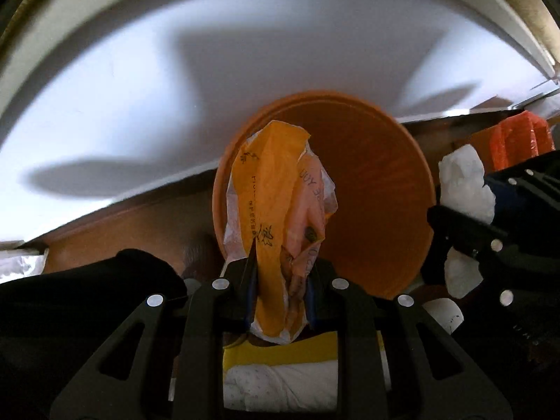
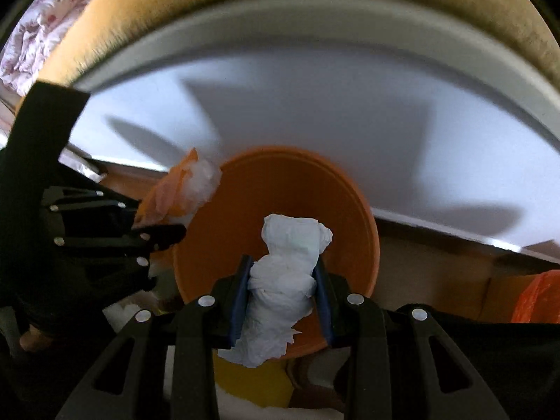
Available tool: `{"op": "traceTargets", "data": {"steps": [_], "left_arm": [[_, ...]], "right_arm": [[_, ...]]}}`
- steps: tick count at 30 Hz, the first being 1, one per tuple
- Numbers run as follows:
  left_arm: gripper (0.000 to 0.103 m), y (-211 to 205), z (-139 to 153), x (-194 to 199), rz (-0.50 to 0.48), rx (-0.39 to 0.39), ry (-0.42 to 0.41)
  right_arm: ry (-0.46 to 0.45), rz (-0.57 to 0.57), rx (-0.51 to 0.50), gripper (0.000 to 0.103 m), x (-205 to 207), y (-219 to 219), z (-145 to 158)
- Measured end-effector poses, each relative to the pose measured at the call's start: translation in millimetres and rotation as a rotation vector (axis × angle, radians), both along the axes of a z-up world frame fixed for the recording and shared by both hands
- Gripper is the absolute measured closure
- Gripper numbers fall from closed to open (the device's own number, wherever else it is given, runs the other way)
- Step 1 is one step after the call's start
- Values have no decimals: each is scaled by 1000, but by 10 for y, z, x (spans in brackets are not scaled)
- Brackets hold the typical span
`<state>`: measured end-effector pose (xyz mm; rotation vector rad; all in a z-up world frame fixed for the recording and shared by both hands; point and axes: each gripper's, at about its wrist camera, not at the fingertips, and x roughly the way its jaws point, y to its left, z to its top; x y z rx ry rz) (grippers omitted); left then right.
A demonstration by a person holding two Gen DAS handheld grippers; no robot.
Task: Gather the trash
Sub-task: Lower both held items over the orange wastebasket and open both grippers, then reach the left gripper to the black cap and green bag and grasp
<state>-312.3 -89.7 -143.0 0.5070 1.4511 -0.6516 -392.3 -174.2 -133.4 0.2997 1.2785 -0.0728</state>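
Observation:
My left gripper is shut on a crumpled yellow-orange plastic wrapper and holds it over the near rim of an orange round bin. My right gripper is shut on a wad of white tissue and holds it over the same bin. In the left wrist view the right gripper comes in from the right with the tissue. In the right wrist view the left gripper comes in from the left with the wrapper.
A white wall panel stands behind the bin. A brown floor or table surface lies below. An orange-red plastic bag sits at the right, also in the right wrist view. Yellow and white items lie under the grippers.

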Motion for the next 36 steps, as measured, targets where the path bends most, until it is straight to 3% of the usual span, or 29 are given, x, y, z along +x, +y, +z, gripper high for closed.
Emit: {"op": "traceTargets", "data": {"steps": [2, 3, 4, 5, 14, 18, 21, 27, 30, 33, 36], "left_arm": [[74, 5, -37, 9, -3, 14, 4], [66, 3, -53, 15, -5, 23, 4], [49, -1, -63, 17, -5, 29, 3], [38, 6, -60, 10, -1, 32, -9], [35, 1, 55, 9, 24, 2, -19], [35, 42, 226, -17, 15, -30, -49], [35, 87, 541, -38, -5, -76, -118], [34, 95, 1677, 168, -43, -223, -300], [21, -36, 2298, 498, -38, -276, -424], [16, -353, 2653, 851, -57, -264, -500], [15, -694, 2738, 1211, -80, -212, -508]], "right_arm": [[19, 2, 0, 60, 20, -6, -47], [32, -2, 1, 39, 31, -10, -71], [30, -10, -10, 29, 31, -13, -70], [24, -13, -17, 29, 37, -20, -51], [-18, -90, 21, 28, -118, -202, 64], [-59, -136, 25, 23, -246, -279, 150], [-98, -154, 28, 19, -366, -298, 238], [-144, -156, 45, 18, -306, -375, 368], [-157, -146, 49, 17, -270, -350, 383], [-164, -145, 52, 14, -266, -375, 385], [-162, -157, 58, 14, -265, -403, 343]]}}
